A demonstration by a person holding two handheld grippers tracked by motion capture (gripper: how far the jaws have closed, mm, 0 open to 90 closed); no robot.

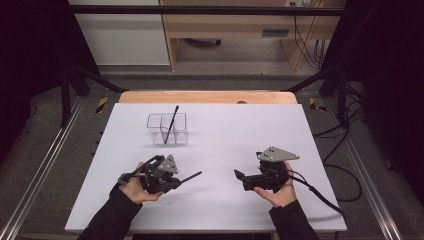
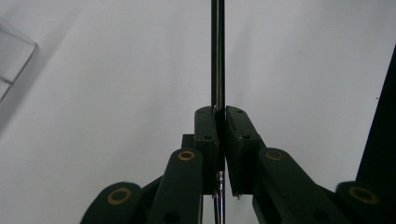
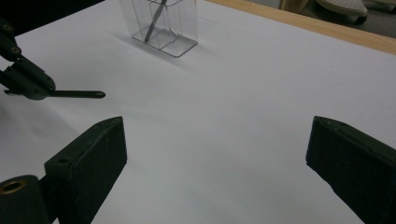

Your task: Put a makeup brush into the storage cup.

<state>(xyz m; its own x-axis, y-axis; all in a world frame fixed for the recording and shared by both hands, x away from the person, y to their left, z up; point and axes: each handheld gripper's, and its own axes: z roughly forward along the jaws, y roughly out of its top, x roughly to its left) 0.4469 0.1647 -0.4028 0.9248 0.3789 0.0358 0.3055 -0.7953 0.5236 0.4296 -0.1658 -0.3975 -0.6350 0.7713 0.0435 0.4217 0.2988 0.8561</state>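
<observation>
No lettering, label, brand or number can be read anywhere here. The surfaces in view carry no legible signs.

A white counter with a wooden edge at twelve o'clock carries a clear, divided plastic holder toward eleven o'clock. One dark pen leans inside it. Beyond, at twelve, stands a wooden desk; cables lie on the floor at three o'clock.

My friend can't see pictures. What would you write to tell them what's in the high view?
A person's left tool is shut on a thin black pen just above a white table. The right tool is open and holds nothing. Farther back stands a clear divided holder with another dark pen leaning in it.
</observation>
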